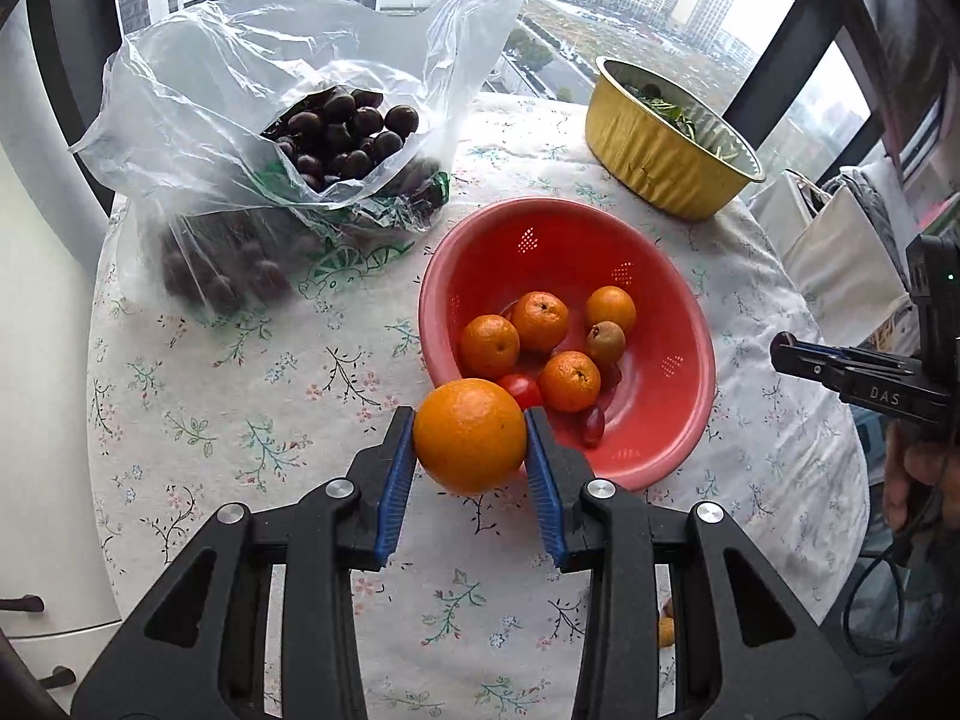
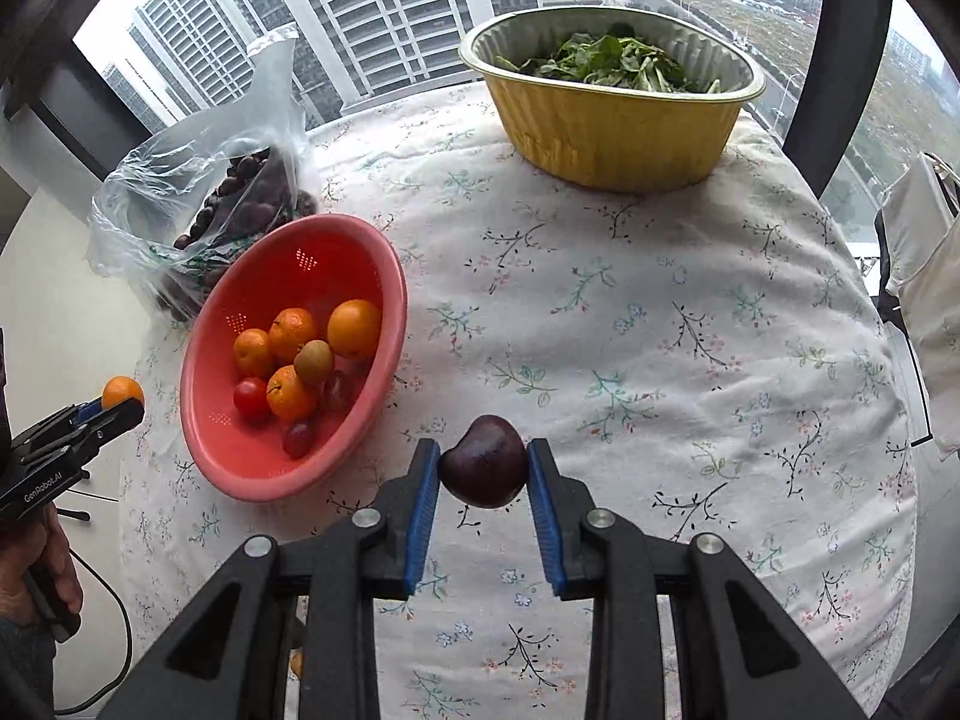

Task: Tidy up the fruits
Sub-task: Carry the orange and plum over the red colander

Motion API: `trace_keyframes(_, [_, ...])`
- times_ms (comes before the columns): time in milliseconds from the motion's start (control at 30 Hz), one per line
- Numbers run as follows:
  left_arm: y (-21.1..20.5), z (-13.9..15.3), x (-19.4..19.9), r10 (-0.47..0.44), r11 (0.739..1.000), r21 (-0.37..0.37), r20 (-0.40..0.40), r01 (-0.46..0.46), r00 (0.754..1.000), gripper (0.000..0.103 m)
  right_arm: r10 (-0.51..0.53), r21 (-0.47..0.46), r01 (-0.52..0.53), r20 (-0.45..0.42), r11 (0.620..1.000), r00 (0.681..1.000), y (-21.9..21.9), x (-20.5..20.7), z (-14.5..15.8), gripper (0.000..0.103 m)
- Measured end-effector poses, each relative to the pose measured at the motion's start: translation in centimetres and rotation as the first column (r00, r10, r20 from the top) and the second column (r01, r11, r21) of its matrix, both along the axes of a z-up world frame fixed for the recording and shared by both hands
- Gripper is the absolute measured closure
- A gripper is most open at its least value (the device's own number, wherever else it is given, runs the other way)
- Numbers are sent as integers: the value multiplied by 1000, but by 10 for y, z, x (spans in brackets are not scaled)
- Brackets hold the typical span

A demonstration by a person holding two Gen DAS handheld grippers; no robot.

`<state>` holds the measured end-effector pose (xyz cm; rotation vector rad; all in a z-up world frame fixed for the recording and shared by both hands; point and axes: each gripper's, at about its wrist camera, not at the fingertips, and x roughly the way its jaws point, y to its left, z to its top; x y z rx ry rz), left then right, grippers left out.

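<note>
My left gripper (image 1: pixel 470 438) is shut on an orange (image 1: pixel 470 435), held above the tablecloth just at the near rim of the red colander (image 1: pixel 654 276). The colander holds several small oranges (image 1: pixel 540 321), a kiwi (image 1: pixel 605 343), a cherry tomato (image 1: pixel 521 390) and a grape (image 1: pixel 592 426). My right gripper (image 2: pixel 483 462) is shut on a dark purple plum (image 2: pixel 483 461), raised over the cloth to the right of the colander (image 2: pixel 336 234). The left gripper (image 2: pixel 111 411) with its orange (image 2: pixel 122 392) shows at the far left of the right wrist view.
A clear plastic bag (image 1: pixel 240 120) of dark round fruit stands left of the colander. A yellow foil bowl (image 2: pixel 612 126) of green leaves sits at the back. The round table (image 2: pixel 660 312) has a floral cloth. A window lies behind; white bags (image 1: pixel 840 240) hang at right.
</note>
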<state>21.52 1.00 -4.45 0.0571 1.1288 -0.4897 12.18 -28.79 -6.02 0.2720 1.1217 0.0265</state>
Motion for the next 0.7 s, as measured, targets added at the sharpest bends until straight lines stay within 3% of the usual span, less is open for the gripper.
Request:
trace_keyframes(167, [-36, -5, 26, -35, 999, 11, 2, 35, 999, 69, 121, -11, -121, 47, 993, 991, 42, 39, 15, 71])
trace_keyframes(333, [-62, -30, 35, -55, 998, 18, -34, 56, 998, 69, 220, -36, -218, 33, 975, 975, 76, 57, 6, 71])
trace_keyframes(700, [-84, -68, 35, -100, 994, 26, -86, 103, 991, 69, 267, -23, -269, -54, 963, 962, 84, 66, -31, 71])
